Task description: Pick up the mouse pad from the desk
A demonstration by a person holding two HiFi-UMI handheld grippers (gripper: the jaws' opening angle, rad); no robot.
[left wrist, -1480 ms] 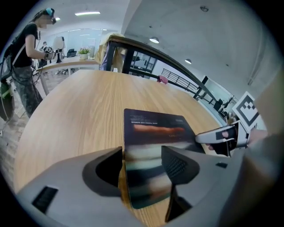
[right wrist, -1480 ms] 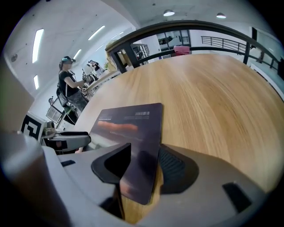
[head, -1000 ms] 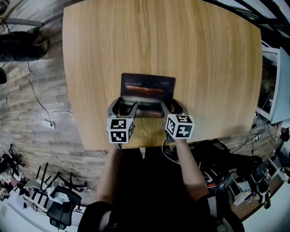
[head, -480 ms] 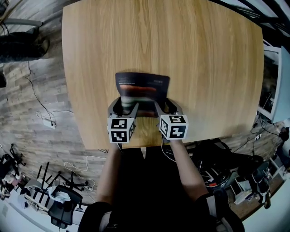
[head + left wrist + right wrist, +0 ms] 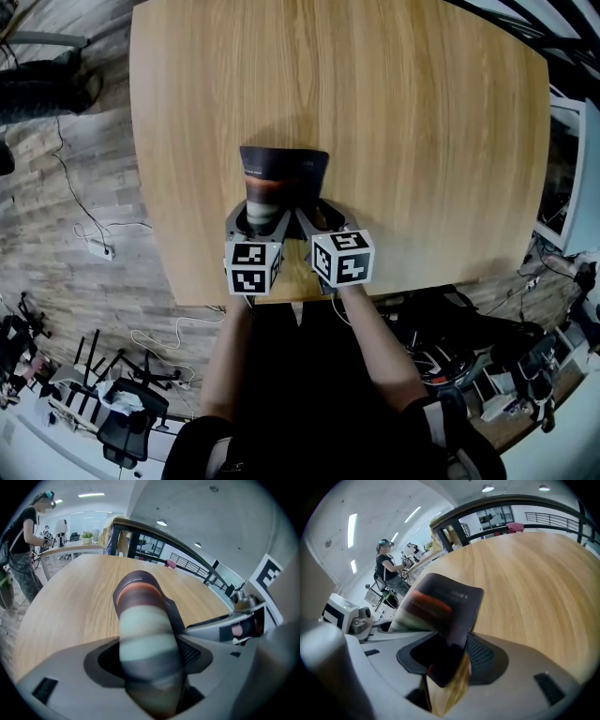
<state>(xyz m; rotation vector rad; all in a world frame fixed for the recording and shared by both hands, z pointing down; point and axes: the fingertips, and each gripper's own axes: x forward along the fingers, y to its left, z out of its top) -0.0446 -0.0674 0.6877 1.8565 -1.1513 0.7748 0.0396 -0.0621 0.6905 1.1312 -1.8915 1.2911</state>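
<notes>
- On the near half of the desk, a pale wood-grain top with rounded corners, the mouse pad was held just beyond the two grippers, close to the edge nearest the person.
- The left gripper had its jaws pressed onto the pad's near edge; in the left gripper view the pad bulged up between them as a striped, rounded hump.
- The right gripper likewise pinched the near edge, its jaws closed on the dark sheet beside the left one, the two marker cubes almost touching.
- The pad was bowed into an arch between the two, casting a shadow on the wood beyond it.
- Around the desk lay plank-pattern flooring with loose cables, a monitor at the right and dark clutter below.
- The gripper views showed a bright hall with ceiling lights and a standing person far off.
- Whether the pad's far edge touched the desk could not be told; its print was motion-blurred, and the monitor was cut off by the frame.
</notes>
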